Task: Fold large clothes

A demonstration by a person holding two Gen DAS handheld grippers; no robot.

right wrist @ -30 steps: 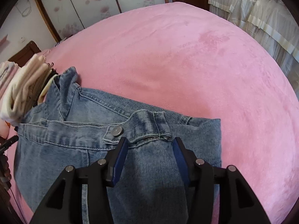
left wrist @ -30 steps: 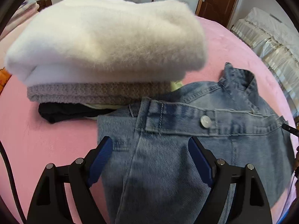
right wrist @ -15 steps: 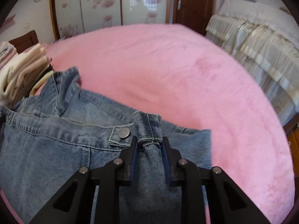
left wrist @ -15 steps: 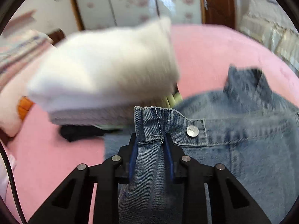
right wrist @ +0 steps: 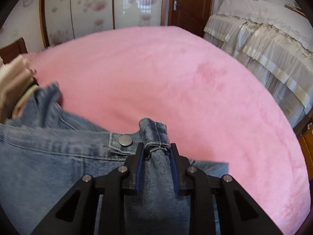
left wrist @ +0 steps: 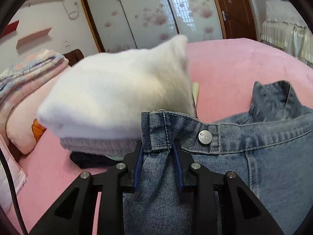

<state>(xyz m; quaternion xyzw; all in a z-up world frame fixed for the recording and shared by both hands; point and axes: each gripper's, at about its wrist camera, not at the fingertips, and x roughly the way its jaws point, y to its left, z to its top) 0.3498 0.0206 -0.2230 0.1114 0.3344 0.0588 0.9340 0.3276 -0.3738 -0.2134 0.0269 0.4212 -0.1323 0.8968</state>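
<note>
A blue denim garment (left wrist: pixel 264 162) with metal snap buttons lies on the pink bed; it also shows in the right wrist view (right wrist: pixel 49 156). My left gripper (left wrist: pixel 157 150) is shut on the garment's left buttoned end, which bunches up between the blue pads. My right gripper (right wrist: pixel 156 148) is shut on its right buttoned end in the same way. Both pinched ends are lifted off the bed. A denim collar (left wrist: pixel 273 98) stands up behind the stretched hem.
A stack of folded clothes with a fluffy white top piece (left wrist: pixel 121 96) sits just left of the garment, seen edge-on in the right wrist view (right wrist: pixel 13 90). Pink bed surface (right wrist: pixel 176 78) spreads ahead. A lace-covered bed (right wrist: pixel 264 39) stands at right; wardrobe doors behind.
Both grippers have closed on the denim garment's ends and raised them. The views have tilted upward, showing more of the room.
</note>
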